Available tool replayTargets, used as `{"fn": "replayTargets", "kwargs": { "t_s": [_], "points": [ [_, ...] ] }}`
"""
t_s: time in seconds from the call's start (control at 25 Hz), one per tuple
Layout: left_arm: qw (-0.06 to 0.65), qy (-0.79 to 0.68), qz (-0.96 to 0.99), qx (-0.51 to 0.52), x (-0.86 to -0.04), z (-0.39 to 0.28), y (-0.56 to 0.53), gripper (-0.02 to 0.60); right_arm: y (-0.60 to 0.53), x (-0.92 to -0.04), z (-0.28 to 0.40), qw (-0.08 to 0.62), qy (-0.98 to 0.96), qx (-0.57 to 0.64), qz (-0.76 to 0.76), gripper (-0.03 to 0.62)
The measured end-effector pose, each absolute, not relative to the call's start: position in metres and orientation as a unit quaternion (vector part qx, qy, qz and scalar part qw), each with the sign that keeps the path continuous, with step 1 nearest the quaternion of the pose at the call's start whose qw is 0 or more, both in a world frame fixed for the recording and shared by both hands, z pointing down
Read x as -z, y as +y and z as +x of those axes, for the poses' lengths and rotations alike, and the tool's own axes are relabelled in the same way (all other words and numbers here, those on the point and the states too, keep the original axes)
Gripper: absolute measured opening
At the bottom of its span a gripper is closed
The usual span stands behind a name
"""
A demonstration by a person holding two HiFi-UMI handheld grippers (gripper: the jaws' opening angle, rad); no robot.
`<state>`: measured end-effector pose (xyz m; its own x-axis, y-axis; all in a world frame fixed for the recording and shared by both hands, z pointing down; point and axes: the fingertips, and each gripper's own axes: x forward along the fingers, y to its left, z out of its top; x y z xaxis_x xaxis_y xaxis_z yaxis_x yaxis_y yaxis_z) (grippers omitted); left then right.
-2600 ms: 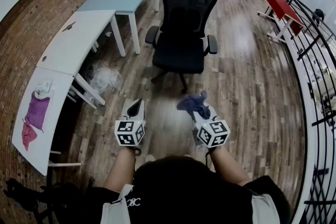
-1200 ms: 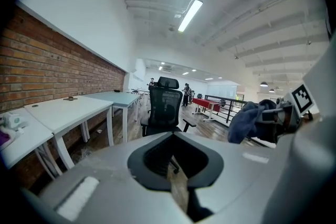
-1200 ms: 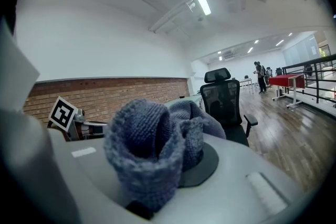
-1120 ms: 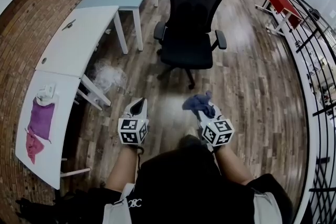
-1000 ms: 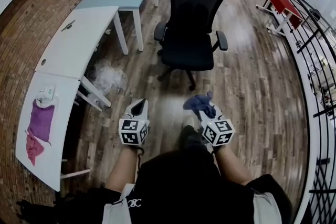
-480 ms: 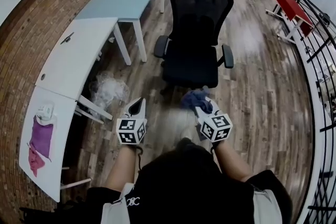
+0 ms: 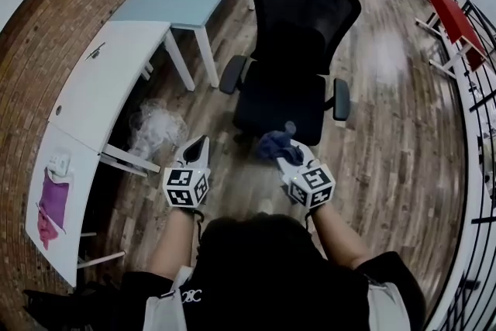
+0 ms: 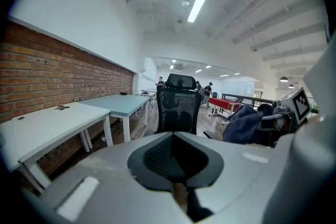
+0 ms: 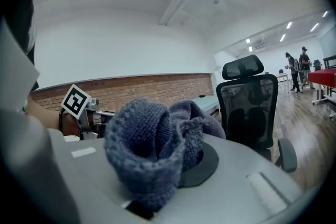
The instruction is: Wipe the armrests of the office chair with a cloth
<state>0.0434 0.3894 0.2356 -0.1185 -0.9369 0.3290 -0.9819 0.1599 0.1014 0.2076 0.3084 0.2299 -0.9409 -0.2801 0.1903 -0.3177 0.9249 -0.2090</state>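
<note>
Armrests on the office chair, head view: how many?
2. The desk-side armrest sits toward the white desk; the floor-side armrest is opposite. Both are in plain view.

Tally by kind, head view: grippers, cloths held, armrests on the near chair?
Grippers: 2, left gripper and right gripper
Cloths held: 1, blue cloth in right gripper
Armrests: 2, desk-side armrest and other armrest
Total: 5

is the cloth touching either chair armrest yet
Apart. In the head view the cloth, gripped by the right gripper, lies clear of the armrest at left and the armrest at right, with a visible gap to each.
</note>
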Motion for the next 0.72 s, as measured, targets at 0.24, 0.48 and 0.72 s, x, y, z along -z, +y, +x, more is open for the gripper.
{"fn": "replayTargets", "kwargs": {
  "t_s": [0.24,0.48,0.72],
  "points": [
    [0.183,-0.752,0.628,-0.078,-0.254,0.042,0.37,0.003,0.28,-0.237,0.197,0.089,-0.98,-0.128,0.124,0.054],
    [0.19,-0.752,0.626,-0.074,-0.262,0.036,0.346,0.003,0.263,-0.251,0.188,0.109,-0.979,-0.132,0.109,0.054],
    [0.191,-0.738,0.642,-0.081,-0.273,0.012,0.303,0.003,0.228,-0.263,0.163,0.119,-0.977,-0.133,0.118,0.054]
  ]
}}
